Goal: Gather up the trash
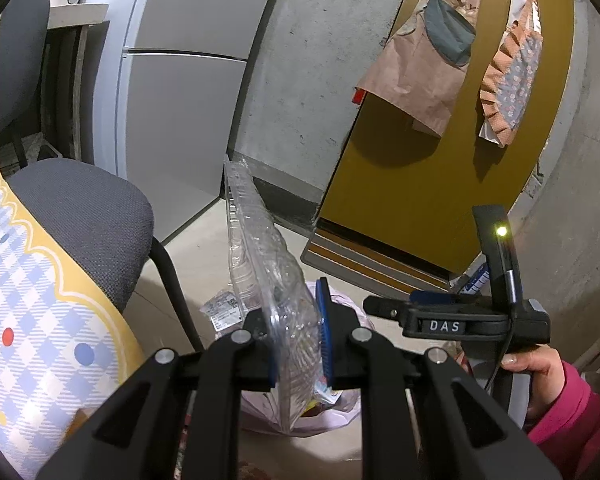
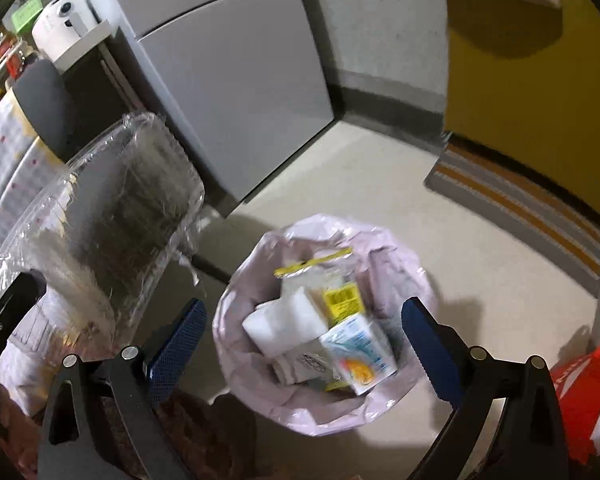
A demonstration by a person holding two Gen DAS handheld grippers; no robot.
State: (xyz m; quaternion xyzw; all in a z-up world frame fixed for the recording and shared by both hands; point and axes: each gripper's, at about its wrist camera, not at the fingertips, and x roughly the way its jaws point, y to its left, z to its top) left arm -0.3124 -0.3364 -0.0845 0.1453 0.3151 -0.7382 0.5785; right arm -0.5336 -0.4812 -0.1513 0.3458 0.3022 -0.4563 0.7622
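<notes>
Carrying a clear plastic tray (image 1: 260,248) edge-on, the left gripper (image 1: 296,336) is clamped on its lower rim above the lined trash bag (image 2: 260,248). The right gripper (image 2: 304,340) hangs wide open, empty. Release only once the tray is centred over the bag mouth.

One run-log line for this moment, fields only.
left gripper: shut on clear plastic clamshell tray | right gripper: open above pink-lined trash bin | bin: holds cartons, wrappers | tray: not yet binned

A grey chair (image 1: 80,216) stands beside a grey cabinet (image 1: 172,92), near a yellow door (image 1: 428,184).
</notes>
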